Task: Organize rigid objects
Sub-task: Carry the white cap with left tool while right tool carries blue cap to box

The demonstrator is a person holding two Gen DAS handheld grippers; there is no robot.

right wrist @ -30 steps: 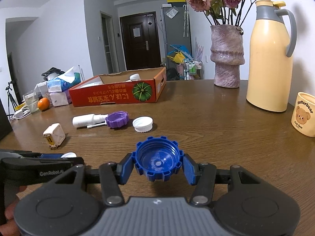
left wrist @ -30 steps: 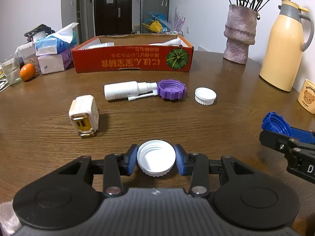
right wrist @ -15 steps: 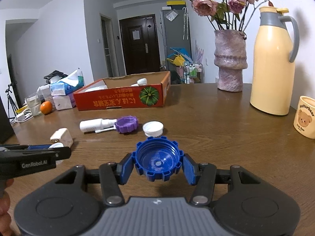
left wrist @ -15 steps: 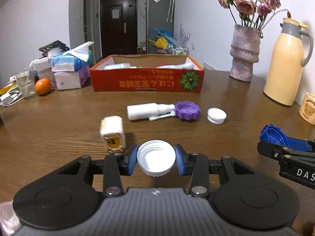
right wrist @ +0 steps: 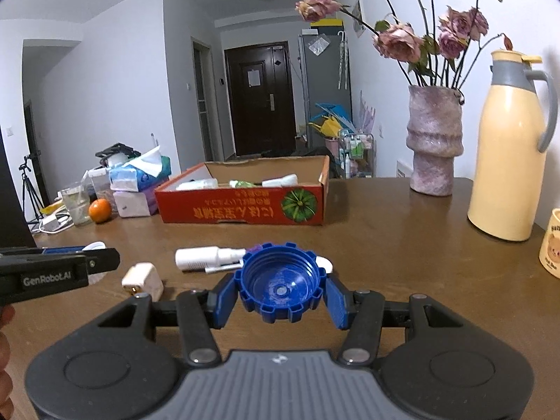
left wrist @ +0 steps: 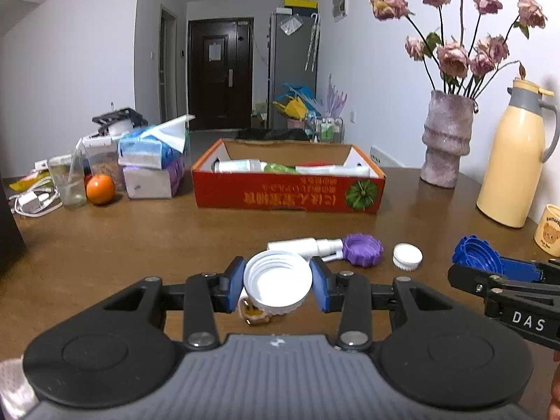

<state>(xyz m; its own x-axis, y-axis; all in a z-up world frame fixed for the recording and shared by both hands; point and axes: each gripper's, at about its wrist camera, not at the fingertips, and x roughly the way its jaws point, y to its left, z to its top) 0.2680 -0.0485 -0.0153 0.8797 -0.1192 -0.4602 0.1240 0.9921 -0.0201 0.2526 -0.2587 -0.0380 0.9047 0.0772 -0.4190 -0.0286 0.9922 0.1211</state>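
Note:
My left gripper (left wrist: 277,284) is shut on a white screw cap (left wrist: 277,281), hollow side up, held above the table. My right gripper (right wrist: 280,288) is shut on a blue toothed cap (right wrist: 279,281), also lifted; this blue cap (left wrist: 474,250) shows at the right edge of the left wrist view. On the table lie a white spray bottle (left wrist: 301,246), a purple toothed cap (left wrist: 362,249), a small white cap (left wrist: 407,256) and a white charger plug (right wrist: 142,279). Beyond them stands the open red cardboard box (left wrist: 287,197) with bottles inside.
A pink vase (left wrist: 444,143) with flowers, a cream thermos jug (left wrist: 512,171) and a bear mug (left wrist: 549,230) stand at the right. Tissue packs (left wrist: 150,166), an orange (left wrist: 100,189), a glass (left wrist: 68,182) and cables sit at the far left.
Both grippers have risen and moved toward the red box with their caps still held. The items on the table now sit lower in both views, and the plug has slid behind the white cap.

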